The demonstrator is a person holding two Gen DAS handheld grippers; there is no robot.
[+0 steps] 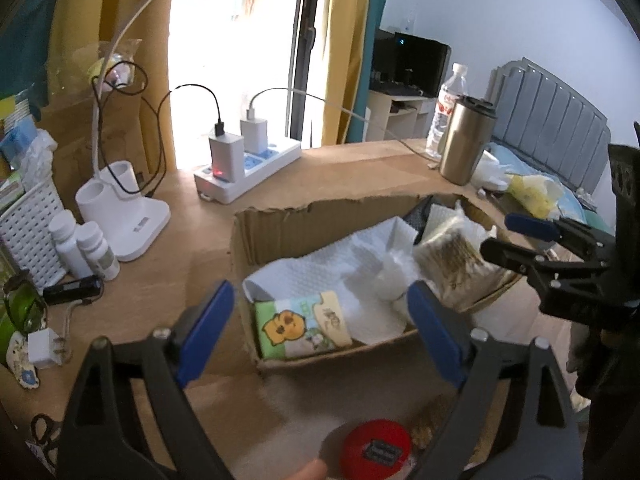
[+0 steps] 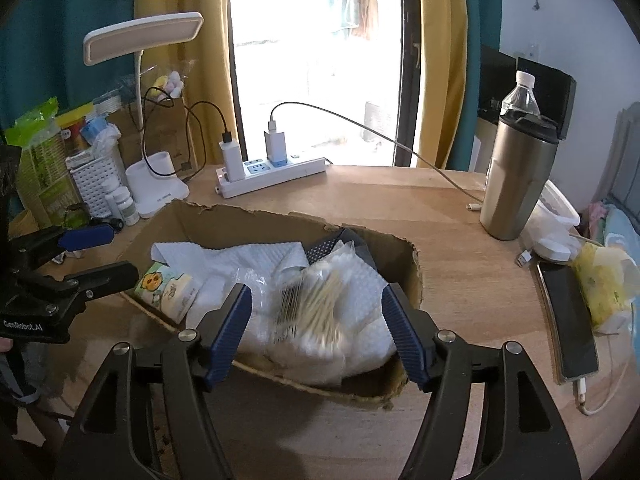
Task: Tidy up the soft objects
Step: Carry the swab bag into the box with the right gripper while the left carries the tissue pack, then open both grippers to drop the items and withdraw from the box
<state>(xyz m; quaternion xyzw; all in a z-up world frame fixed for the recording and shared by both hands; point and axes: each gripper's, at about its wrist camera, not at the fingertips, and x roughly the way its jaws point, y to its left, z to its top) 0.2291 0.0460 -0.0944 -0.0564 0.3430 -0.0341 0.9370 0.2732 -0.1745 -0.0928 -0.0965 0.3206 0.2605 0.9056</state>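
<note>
1. The cardboard box (image 2: 276, 220) has torn, floppy walls; if either gripper presses down on the near rim while reaching in, I judge the wall could buckle or the box slide across the desk (image 2: 460, 280)
2. The bag of cotton swabs (image 2: 316, 304) looks slick and loosely filled; a pinch on the plastic alone could slip or drag the white paper towel (image 2: 240, 256) up with it
3. The steel tumbler (image 2: 516, 180) and phone (image 2: 568, 312) stand near the box's right side, so a wide swing outward risks knocking them
4. The right gripper (image 2: 316, 332) has its jaws spread wide and holds nothing; the swab bag lies in the box between and just beyond its fingertips, though whether they touch it I cannot tell
5. The left gripper (image 1: 320, 320) is likewise wide open and empty, hovering at the box's near edge; the tissue pack (image 1: 300, 326) with the cartoon print lies in the near corner, between its jaws
</note>
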